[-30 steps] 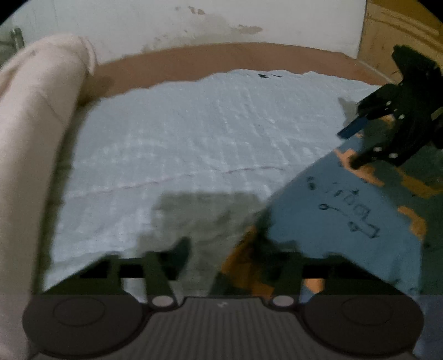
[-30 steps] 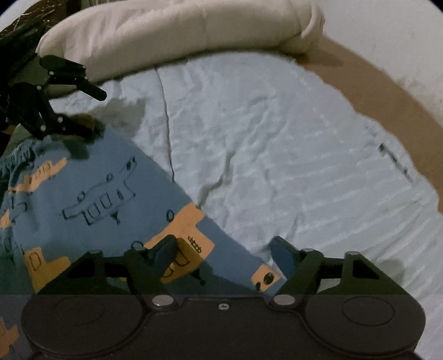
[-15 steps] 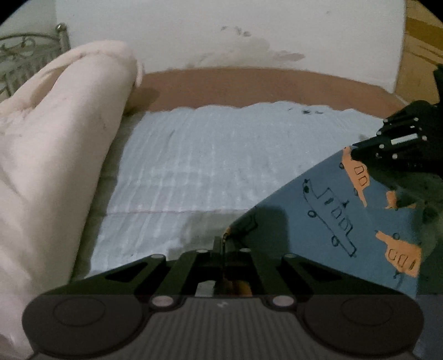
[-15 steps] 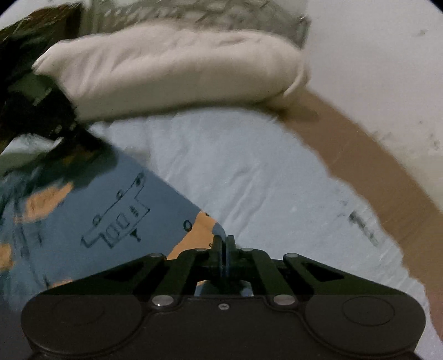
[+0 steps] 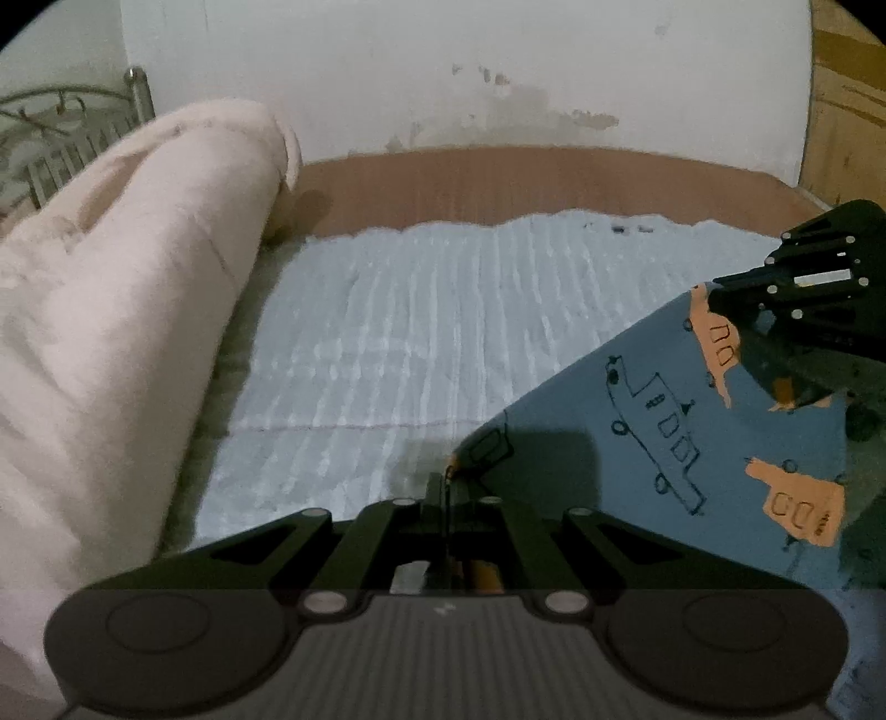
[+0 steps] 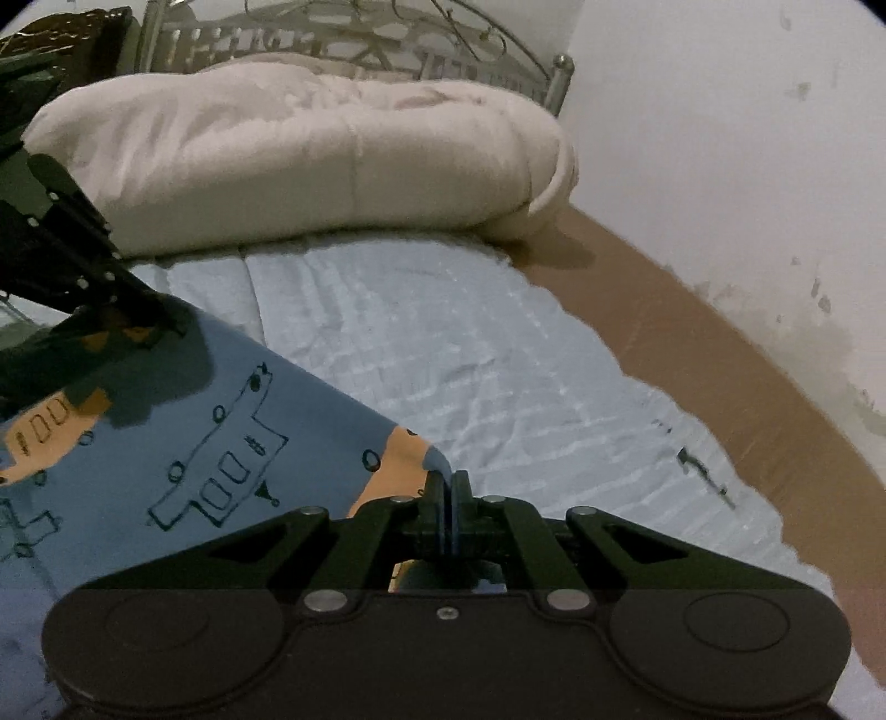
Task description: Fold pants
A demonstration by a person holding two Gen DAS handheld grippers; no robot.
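The pants are blue with orange patches and black line drawings; they also show in the right wrist view. They hang stretched between the two grippers, lifted above the bed. My left gripper is shut on one corner of the pants. My right gripper is shut on the other corner. The right gripper shows at the right edge of the left wrist view. The left gripper shows at the left edge of the right wrist view.
A pale blue quilted sheet covers the bed. A rolled cream duvet lies along one side, also in the right wrist view. A brown mattress border, white wall, metal headboard and wooden furniture surround it.
Both grippers were open over the flat pants a second ago. They have shut on the pants' corners and lifted the cloth off the sheet.
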